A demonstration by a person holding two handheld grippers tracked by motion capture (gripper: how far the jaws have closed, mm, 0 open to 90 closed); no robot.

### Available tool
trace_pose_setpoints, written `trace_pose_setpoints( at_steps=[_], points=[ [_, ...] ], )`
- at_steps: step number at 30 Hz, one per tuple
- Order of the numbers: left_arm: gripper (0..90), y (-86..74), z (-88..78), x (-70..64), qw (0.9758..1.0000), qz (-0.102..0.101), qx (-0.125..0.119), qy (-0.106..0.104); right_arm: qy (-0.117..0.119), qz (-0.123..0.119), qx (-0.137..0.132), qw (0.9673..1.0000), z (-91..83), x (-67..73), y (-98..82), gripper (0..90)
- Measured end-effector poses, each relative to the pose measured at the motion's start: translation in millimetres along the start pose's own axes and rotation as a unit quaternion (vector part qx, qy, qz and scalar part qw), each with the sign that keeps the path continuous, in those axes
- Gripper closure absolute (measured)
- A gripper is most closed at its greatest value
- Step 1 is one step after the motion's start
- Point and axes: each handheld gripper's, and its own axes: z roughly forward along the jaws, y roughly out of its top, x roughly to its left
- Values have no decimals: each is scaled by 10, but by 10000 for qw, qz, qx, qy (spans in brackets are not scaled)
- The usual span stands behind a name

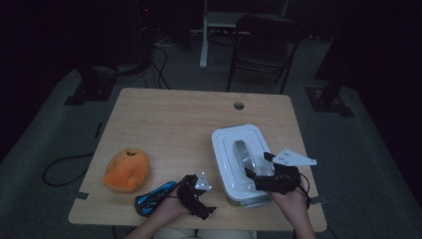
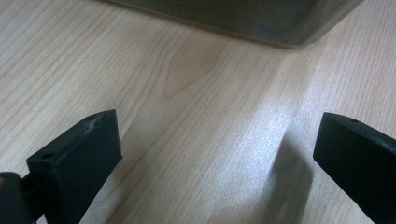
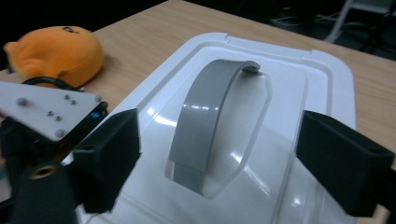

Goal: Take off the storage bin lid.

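A white lidded box [image 1: 234, 149] lies on the right half of the wooden table [image 1: 174, 119], with a grey handle [image 1: 243, 153] set flat in its lid. My right gripper [image 1: 259, 165] hovers open over the box's near end. In the right gripper view its jaws [image 3: 222, 144] stand wide on either side of the grey handle [image 3: 210, 116], apart from it. My left gripper [image 1: 203, 198] rests open at the table's front edge, just left of the box. Its jaws [image 2: 217, 140] hold nothing above bare wood, with the box's lower side [image 2: 243, 16] ahead.
An orange plush toy [image 1: 126, 170] [image 3: 56, 49] lies at the front left of the table. A cable hole [image 1: 239, 105] sits near the far edge. Beyond the table stand a dark folding chair [image 1: 263, 45] and a white desk leg [image 1: 203, 35]. Cables [image 1: 64, 169] trail on the floor.
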Motion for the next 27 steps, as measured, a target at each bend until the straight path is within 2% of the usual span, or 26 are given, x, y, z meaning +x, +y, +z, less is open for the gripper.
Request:
trace_pose_setpoints(
  at_steps=[3,5,8,20,21,23,27],
  points=[
    [15,-4,10,-10,10000,43,-31,43,-94,89,100,9999,69,36,-9,180],
    [15,-10,15,-22,9999,125,-30,91,-79,170,184,9997,115,40,-23,220],
    [15,-20,26,-44,9995,259,-19,197,-179,190,238,9994,136,48,-31,259],
    [14,-39,31,-52,9994,206,-116,256,-166,188,368,9990,165,110,-7,345],
    [14,-40,31,-52,9994,206,-118,249,-267,101,448,9986,198,122,-12,386],
    [14,-42,31,-52,9994,204,-124,250,-195,47,513,9985,206,136,-10,447],
    [14,-45,31,-56,9994,192,-138,265,-290,37,542,9981,210,139,-22,518]
  ],
)
